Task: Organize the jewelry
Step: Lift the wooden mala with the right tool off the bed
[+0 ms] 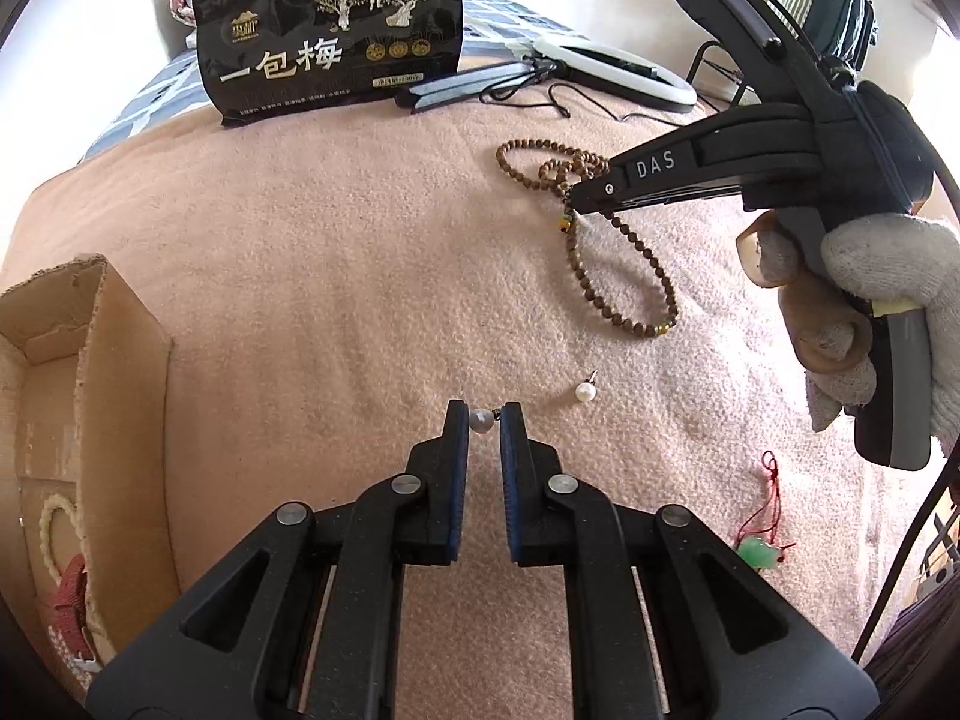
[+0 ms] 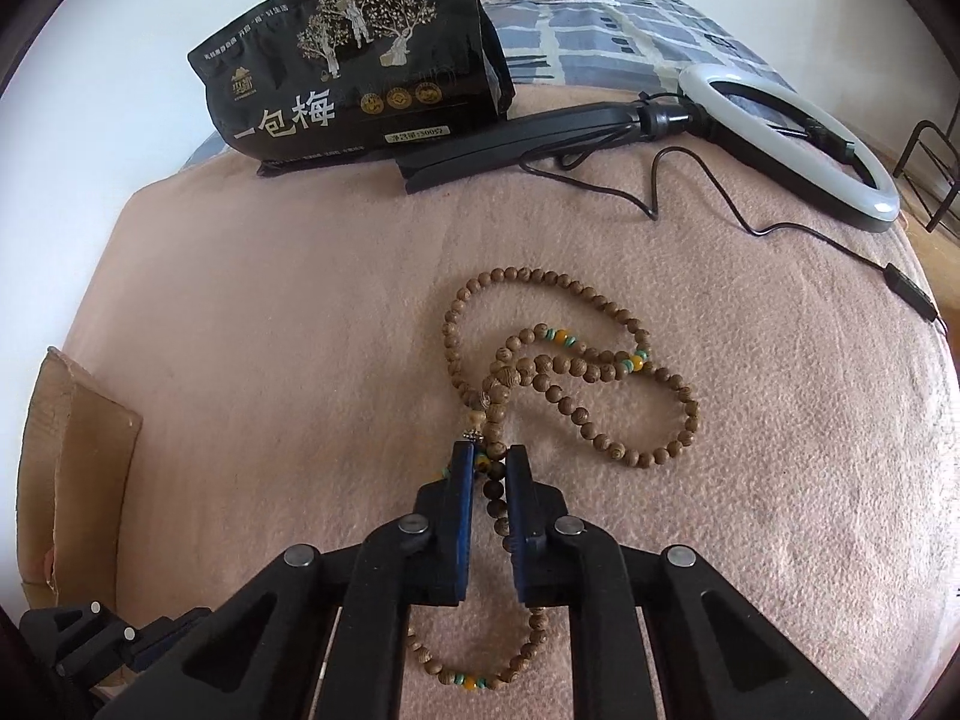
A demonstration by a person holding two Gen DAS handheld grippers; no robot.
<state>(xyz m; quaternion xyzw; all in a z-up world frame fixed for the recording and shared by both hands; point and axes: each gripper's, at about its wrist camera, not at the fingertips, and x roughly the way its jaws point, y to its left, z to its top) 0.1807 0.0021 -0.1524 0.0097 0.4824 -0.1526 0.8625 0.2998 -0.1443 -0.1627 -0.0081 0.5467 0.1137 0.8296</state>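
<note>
A: Left gripper (image 1: 483,420)?
B: Clamped on a grey pearl (image 1: 480,420), pinched right at the fingertips, above the pink blanket (image 1: 336,276).

A: Anything near those tips?
B: A white pearl (image 1: 585,391) just to the right and a little ahead, loose on the blanket. Further right and back toward the handle, a green pendant (image 1: 761,552) on a red cord.

A: Right gripper (image 2: 487,461)?
B: Closed on the beads (image 2: 570,366), one strand caught between the blue pads. Most of the string looped ahead and to the right of the tips, flat on the blanket; one loop trailing back under the fingers. Seen from the left wrist, tip pressed into the same string, gloved hand (image 1: 888,312) around the handle.

A: Box (image 1: 114,372)?
B: Cardboard, open, far left of the left gripper. Inside, a pale twisted ring (image 1: 51,531) and something red (image 1: 72,612); too cramped at the edge to tell more.

A: Beyond the tips?
B: Black pouch (image 2: 354,72) standing well ahead, gold print. Ring light (image 2: 798,138) lying ahead and right, cable snaking over the blanket.
</note>
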